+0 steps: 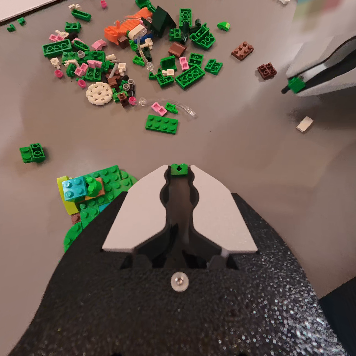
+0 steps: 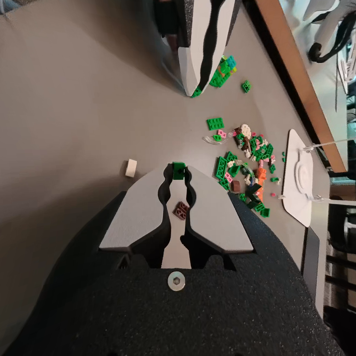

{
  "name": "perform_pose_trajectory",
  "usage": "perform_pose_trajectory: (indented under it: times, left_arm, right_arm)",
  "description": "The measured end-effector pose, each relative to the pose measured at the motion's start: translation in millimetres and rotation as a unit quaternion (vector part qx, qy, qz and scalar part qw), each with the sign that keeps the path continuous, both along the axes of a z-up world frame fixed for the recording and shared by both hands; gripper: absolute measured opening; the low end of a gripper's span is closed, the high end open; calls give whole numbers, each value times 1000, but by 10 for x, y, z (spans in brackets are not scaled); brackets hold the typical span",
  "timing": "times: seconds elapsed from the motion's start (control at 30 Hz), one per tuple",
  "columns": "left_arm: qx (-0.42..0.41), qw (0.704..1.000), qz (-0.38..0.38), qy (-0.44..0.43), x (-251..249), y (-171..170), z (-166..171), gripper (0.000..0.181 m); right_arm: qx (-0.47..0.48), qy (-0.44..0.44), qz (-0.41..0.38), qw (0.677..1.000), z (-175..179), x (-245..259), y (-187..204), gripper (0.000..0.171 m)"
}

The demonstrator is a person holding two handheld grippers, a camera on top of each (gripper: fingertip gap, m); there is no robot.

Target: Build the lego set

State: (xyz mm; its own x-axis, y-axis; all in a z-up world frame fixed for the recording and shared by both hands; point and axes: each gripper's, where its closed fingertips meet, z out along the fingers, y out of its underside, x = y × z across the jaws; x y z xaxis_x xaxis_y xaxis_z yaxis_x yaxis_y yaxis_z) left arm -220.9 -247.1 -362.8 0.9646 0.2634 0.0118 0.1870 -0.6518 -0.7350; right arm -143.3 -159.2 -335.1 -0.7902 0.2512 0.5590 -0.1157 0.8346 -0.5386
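Left gripper [image 1: 179,169] jaws pinching a small green brick [image 1: 179,170] with cross-shaped hole, right gripper [image 2: 178,170] jaws gripping a seemingly matching green brick [image 2: 178,170]

No writing, number, brand or sign could be read in either view. The loose bricks [image 1: 123,57] scattered toward the far edge of the table [image 1: 231,154] bore only plain studs, too small to show any lettering. The white pad [image 2: 300,177] at the table's edge showed a raised round shape but no legible mark, and the blurred background beyond that edge gave nothing readable.
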Motion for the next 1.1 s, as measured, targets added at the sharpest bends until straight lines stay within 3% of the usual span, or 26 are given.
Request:
perform_pose_trajectory:
  times: [0.73, 1.1]
  left_arm:
    - [71, 994, 2, 87, -6, -27, 297, 16]
    - [97, 992, 6, 84, -3, 31, 377, 16]
  right_arm:
    - [171, 58, 41, 983, -211, -252, -63, 11]
    - [61, 39, 14, 997, 55, -294, -123, 11]
